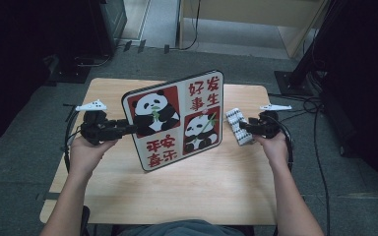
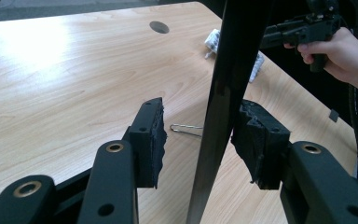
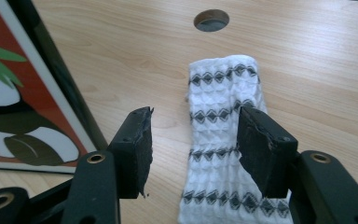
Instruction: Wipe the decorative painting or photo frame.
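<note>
The panda board [image 1: 177, 120] stands tilted mid-surface [image 1: 216, 187], its edge between the left gripper [image 1: 128, 129] jaws, pads apart. The right gripper [image 3: 193, 144] hangs open above the folded cloth [image 3: 223, 140] near the right edge. A wire clip [image 2: 184, 129] lies behind the board.

Table: I see a light wooden table [image 1: 211, 187] with a round hole [image 3: 211, 20] near its far edge.
Cloth: a folded white cloth [image 3: 226, 154] with dark diamond rows lies flat on it.
Panda board: I see its lower edge resting on the wood [image 1: 174, 120].
Wire clip: a thin one [image 2: 184, 129] lies beside the board.
</note>
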Demonstrator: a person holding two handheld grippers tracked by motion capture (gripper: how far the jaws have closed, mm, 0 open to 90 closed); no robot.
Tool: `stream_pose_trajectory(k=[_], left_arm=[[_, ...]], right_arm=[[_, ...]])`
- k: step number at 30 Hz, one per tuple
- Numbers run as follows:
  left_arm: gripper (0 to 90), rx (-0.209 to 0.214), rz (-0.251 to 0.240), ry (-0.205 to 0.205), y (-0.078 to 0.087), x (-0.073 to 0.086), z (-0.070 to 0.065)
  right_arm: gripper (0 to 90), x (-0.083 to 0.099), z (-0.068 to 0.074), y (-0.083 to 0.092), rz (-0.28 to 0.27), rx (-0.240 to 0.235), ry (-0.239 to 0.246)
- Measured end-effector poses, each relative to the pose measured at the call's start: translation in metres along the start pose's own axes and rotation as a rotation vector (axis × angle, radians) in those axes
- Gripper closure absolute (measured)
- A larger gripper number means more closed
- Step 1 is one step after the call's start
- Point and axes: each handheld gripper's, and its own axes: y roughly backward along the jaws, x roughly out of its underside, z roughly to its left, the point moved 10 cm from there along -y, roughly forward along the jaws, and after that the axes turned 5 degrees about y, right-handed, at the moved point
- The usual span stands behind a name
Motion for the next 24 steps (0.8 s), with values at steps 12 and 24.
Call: stream_pose_trajectory(k=[12, 24], left_arm=[[52.6, -0.017, 0.005, -0.011, -0.007, 0.006, 0.006], [51.6, -0.03, 0.019, 0.0, -0.01, 0.01, 0.013]], right_arm=[[44.3, 0.008, 0.016, 0.006, 0.017, -0.006, 0.026], [43.7, 0.01, 0.017, 0.001, 0.027, -0.011, 0.028]])
